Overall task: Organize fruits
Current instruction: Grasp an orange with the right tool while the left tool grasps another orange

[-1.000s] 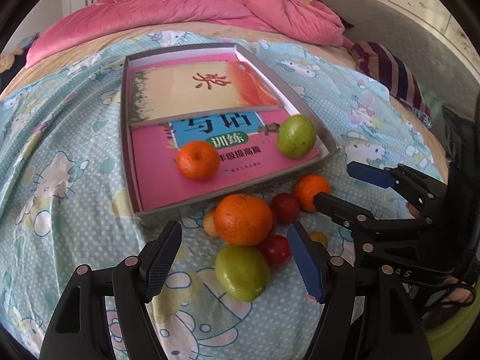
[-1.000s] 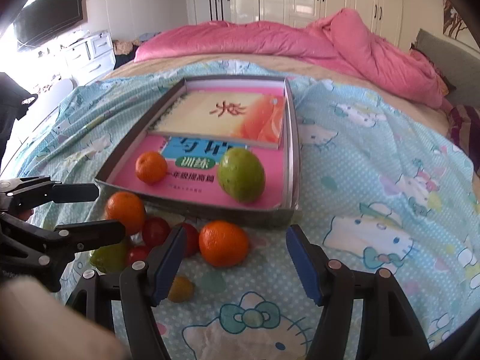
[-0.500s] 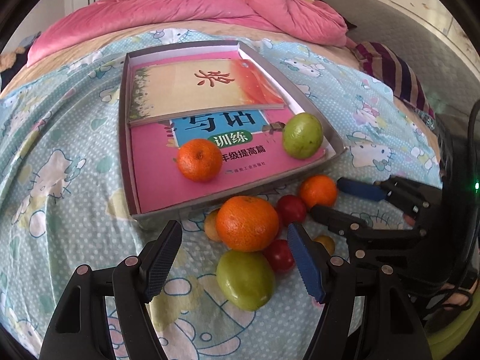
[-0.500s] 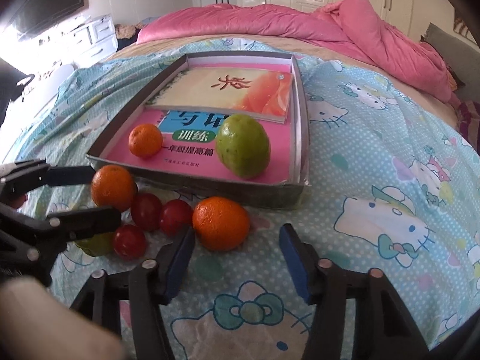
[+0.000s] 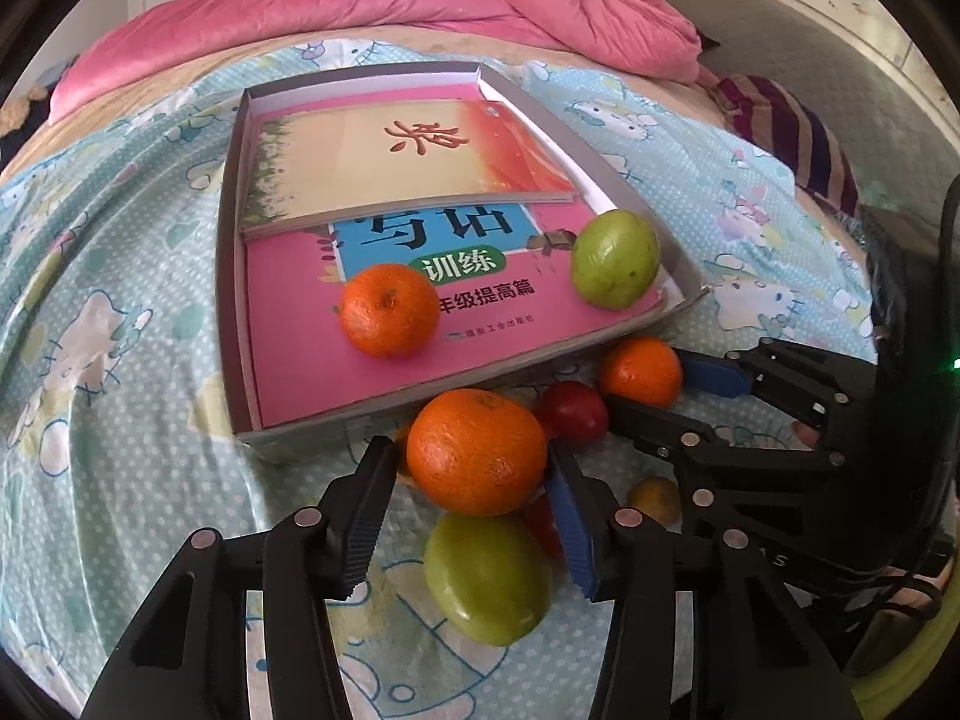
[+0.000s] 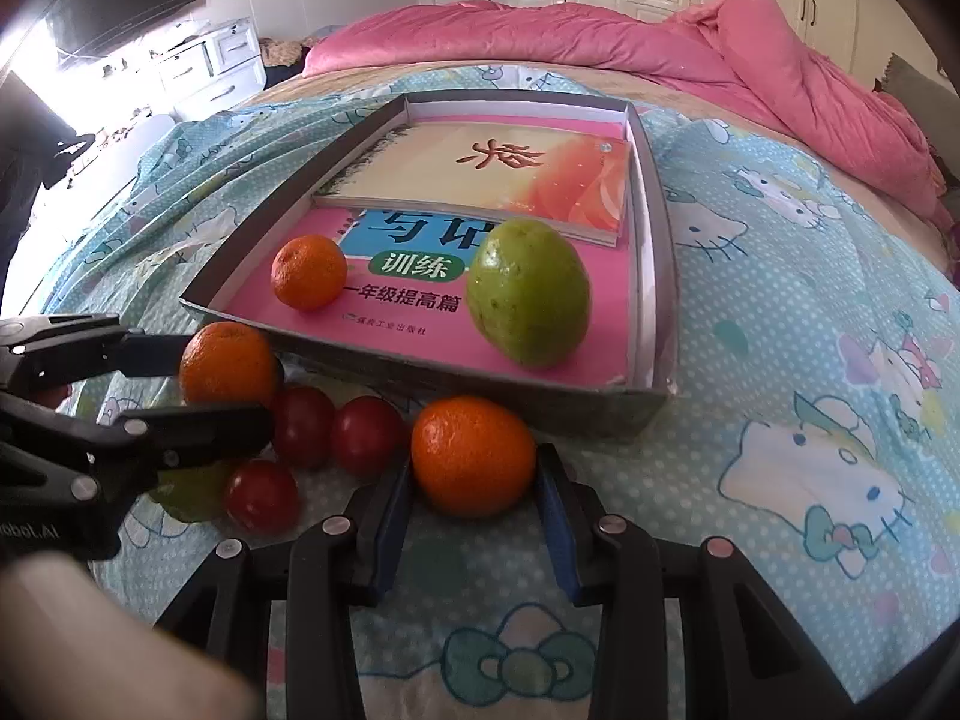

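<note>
A grey tray (image 5: 231, 300) on the bed holds two books, an orange (image 5: 389, 311) and a green fruit (image 5: 613, 258). In front of it lie loose fruits. My left gripper (image 5: 469, 453) is closing around a big orange (image 5: 477, 450). Its right pad touches the peel and a thin gap shows at the left pad. A green fruit (image 5: 487, 576) lies under that gripper. My right gripper (image 6: 474, 462) is closing too, and both pads press a smaller orange (image 6: 474, 456). Red fruits (image 6: 366, 435) sit between the two oranges.
A small yellow-orange fruit (image 5: 654, 498) lies beside my right gripper (image 5: 645, 383). A pink quilt (image 5: 420, 6) is heaped at the far end of the bed. A striped cushion (image 5: 792, 138) lies at the right. A white dresser (image 6: 210, 60) stands beyond the bed's left side.
Both pairs of jaws have narrowed around their oranges. The right gripper has come down and forward until its orange sits between the pads. The left gripper has stayed in place.
</note>
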`<state>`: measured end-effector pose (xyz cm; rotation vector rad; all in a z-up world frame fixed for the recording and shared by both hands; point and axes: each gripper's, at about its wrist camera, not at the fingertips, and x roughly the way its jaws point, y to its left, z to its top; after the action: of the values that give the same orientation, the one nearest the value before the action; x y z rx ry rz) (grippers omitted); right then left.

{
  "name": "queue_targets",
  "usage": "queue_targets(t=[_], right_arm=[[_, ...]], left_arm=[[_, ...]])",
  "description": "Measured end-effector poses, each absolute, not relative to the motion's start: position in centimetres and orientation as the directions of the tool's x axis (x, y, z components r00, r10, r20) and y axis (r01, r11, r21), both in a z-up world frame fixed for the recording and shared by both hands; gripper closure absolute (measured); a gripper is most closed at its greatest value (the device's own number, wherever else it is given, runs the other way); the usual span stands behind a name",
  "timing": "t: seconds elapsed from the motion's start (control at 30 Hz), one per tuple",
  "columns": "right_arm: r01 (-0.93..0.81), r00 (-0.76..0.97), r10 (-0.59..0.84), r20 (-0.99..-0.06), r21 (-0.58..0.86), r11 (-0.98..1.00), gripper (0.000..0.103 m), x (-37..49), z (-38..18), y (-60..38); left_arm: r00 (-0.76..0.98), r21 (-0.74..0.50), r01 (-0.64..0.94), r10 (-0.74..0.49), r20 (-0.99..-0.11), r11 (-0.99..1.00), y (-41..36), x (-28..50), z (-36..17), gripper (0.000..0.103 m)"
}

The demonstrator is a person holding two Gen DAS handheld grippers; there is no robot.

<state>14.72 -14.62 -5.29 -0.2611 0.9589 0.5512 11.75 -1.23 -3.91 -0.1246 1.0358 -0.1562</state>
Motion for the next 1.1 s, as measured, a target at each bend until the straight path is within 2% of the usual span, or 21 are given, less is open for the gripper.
queue_targets(t=[0.13, 0.4, 0.6, 1.1], right_arm=[[-0.546, 0.441, 0.344, -0.829, 0.057, 0.836, 0.064, 15.1, -5.3, -14.8], [-0.497, 0.458, 0.380, -0.804, 0.123, 0.859, 0.065, 14.5, -3.7, -16.5], [-0.487, 0.506, 0.423, -0.752, 0.156, 0.859, 0.065, 14.3, -2.0, -17.2], [-0.429, 0.622, 0.323, -0.713, 0.035, 0.903, 0.065, 15.2, -1.2, -17.8]], left_arm=[[0.510, -0.182, 0.072, -0.193, -0.838, 0.981, -1.1, 11.8, -3.6, 0.060], [0.526, -0.216, 0.041, -0.205, -0.826, 0.975, 0.6, 11.1, -2.6, 0.061], [0.590, -0.252, 0.030, -0.221, -0.777, 0.967, 2.2, 10.4, -0.4, 0.061], [0.566, -0.232, -0.039, -0.170, -0.807, 0.972, 2.9, 12.8, -1.6, 0.061]])
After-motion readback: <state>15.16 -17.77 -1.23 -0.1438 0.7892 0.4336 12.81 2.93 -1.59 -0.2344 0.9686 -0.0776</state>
